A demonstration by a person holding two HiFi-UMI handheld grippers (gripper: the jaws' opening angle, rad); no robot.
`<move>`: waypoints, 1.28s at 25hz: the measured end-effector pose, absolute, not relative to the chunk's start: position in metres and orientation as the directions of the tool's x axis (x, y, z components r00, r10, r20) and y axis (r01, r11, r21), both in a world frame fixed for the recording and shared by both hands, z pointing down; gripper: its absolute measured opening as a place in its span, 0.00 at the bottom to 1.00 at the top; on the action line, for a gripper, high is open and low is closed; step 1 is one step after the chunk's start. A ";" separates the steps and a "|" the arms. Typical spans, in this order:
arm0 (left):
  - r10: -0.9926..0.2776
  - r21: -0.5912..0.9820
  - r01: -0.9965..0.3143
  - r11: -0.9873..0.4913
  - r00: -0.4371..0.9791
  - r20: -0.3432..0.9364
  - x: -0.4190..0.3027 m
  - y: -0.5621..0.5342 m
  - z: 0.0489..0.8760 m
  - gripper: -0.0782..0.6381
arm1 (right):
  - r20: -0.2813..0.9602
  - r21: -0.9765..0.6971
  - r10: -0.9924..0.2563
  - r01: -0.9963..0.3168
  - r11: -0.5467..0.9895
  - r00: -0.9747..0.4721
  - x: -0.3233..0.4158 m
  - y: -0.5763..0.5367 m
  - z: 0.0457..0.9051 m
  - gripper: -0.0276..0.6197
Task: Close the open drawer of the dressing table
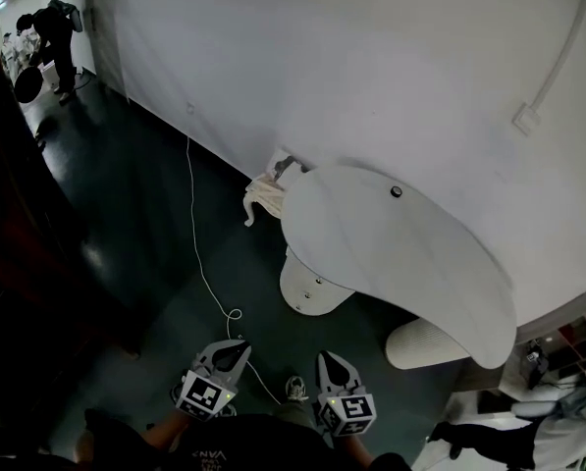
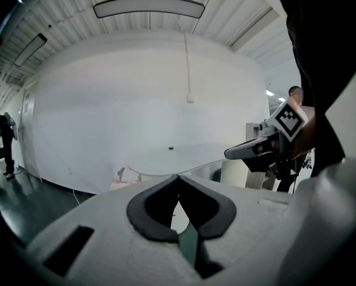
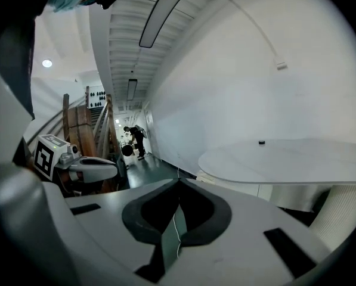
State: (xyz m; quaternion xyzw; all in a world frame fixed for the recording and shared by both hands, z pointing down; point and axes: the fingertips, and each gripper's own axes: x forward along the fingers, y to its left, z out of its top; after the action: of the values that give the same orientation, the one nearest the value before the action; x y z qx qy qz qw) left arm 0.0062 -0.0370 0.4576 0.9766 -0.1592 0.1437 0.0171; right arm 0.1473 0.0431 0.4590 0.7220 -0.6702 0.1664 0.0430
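Drawer (image 1: 310,290): a pale, rounded unit under the left end of the dressing table (image 1: 400,253), seen from above in the head view; it sticks out past the edge of the top.
Drawer contents: cannot be told; only a plain pale surface with two small dark dots shows.
Drawer direction: the rounded front points away from the wall (image 1: 371,67), toward the lower left of the head view.
Table long axis: runs along the wall, from upper left to lower right in the head view.
Table top: a curved white slab bearing one small dark object (image 1: 397,191) near the wall side.
Stool (image 1: 422,345): ribbed and white, partly tucked under the right half of the top.
Cloth (image 1: 266,197): a cream bundle on the floor, touching the table's left end at the wall.
Cable (image 1: 202,273): a thin white line across the dark floor (image 1: 145,224), running from the wall toward the grippers.
Left gripper (image 1: 236,345): jaws pressed together, nothing between them; well apart from the drawer.
Right gripper (image 1: 330,357): jaws pressed together, empty; beside the left gripper, short of the drawer.
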 end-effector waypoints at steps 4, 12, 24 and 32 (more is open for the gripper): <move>-0.288 -0.021 -0.295 -0.955 0.915 0.281 -0.002 -0.023 0.452 0.13 | 0.292 -0.150 -0.955 -0.983 -0.102 0.055 0.135 0.055 0.452 0.05; -0.274 -0.032 -0.276 -0.961 0.924 0.266 -0.016 -0.004 0.443 0.13 | 0.291 -0.146 -0.955 -0.984 -0.104 0.058 0.109 0.074 0.445 0.05; -0.276 -0.046 -0.274 -0.961 0.926 0.258 -0.045 0.013 0.444 0.13 | 0.280 -0.134 -0.953 -0.979 -0.153 0.110 0.088 0.101 0.453 0.05; -0.264 -0.040 -0.262 -0.964 0.932 0.248 -0.053 0.021 0.447 0.13 | 0.286 -0.127 -0.949 -0.977 -0.172 0.130 0.079 0.109 0.456 0.05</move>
State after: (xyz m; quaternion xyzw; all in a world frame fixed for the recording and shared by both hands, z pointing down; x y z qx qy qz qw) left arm -0.0525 0.0209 0.4466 0.9829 -0.1337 0.1266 -0.0032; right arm 0.0793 0.1095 0.4559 0.7503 -0.6418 0.1516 0.0453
